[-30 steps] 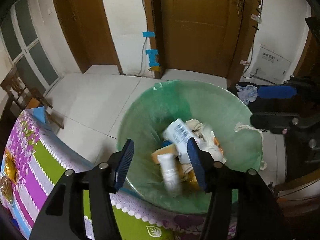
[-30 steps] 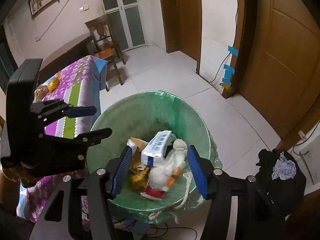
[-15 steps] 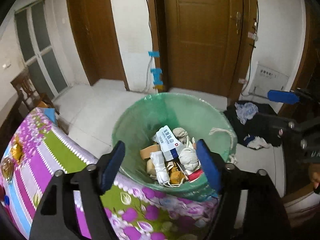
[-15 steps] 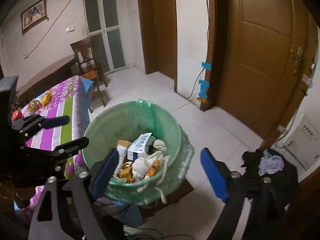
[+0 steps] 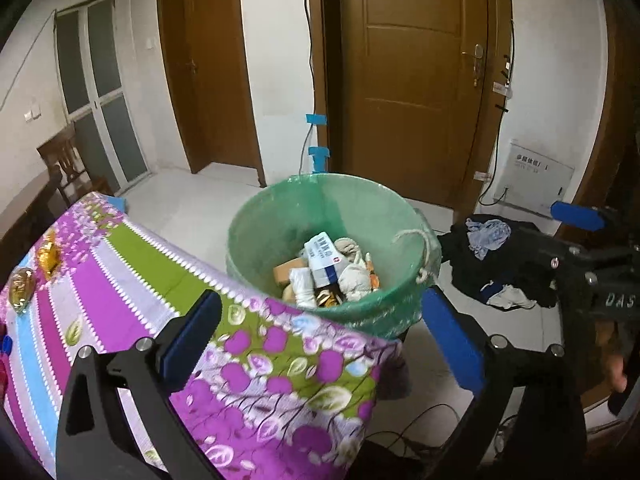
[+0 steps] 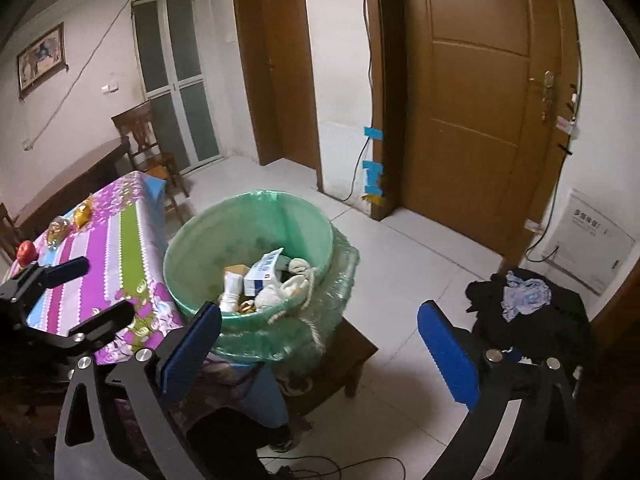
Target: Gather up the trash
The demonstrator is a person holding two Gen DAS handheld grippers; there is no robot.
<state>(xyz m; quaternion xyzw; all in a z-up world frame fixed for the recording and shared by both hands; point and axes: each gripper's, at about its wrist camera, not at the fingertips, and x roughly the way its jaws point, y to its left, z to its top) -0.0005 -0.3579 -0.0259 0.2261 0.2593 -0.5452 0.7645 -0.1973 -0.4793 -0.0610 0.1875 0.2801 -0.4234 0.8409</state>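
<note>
A bin lined with a green bag (image 5: 280, 216) stands beside the table and holds trash: a white and blue box (image 5: 325, 257), a white sock-like roll (image 5: 303, 288), a tan block and crumpled pieces. It also shows in the right wrist view (image 6: 200, 248). My left gripper (image 5: 320, 320) is open and empty, above the table edge and short of the bin. My right gripper (image 6: 320, 336) is open and empty, above the bin's near side. The left gripper also shows at the left of the right wrist view (image 6: 80, 292).
A table with a purple and green floral cloth (image 5: 120, 280) carries gold wrappers (image 5: 48, 256) and a red apple (image 6: 26, 250). The bin rests on a low wooden stool (image 6: 352, 354). A dark clothes pile (image 6: 528, 300) lies on the floor at right. Doors and a chair (image 6: 144, 140) stand behind.
Both grippers have pulled back and up from the bin and opened wider. The bin now looks smaller and farther; more of the table and floor shows.
</note>
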